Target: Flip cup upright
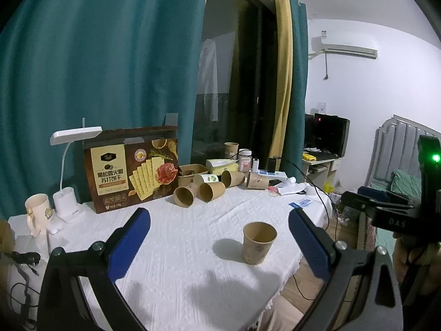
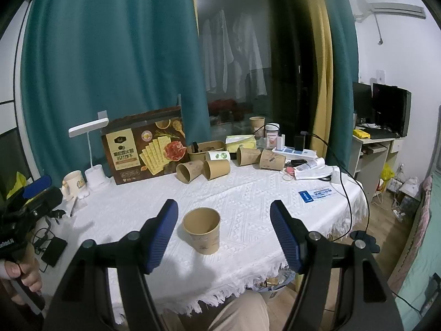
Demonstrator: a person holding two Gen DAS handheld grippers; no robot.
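Standing upright on the white woven tablecloth (image 1: 193,248), the tapered brown paper cup (image 1: 258,243) sits at about four o'clock from the table's middle in the left wrist view, mouth up. The left gripper (image 1: 219,245) is spread wide, blue ribbed pads clear of it. Toppled paper cups (image 1: 209,190) lie at twelve o'clock beside a glossy cracker box (image 1: 132,173).

From the right wrist, the cup (image 2: 202,230) rests free between the parted right gripper (image 2: 224,237). A black cable (image 2: 346,190) drapes at two o'clock.
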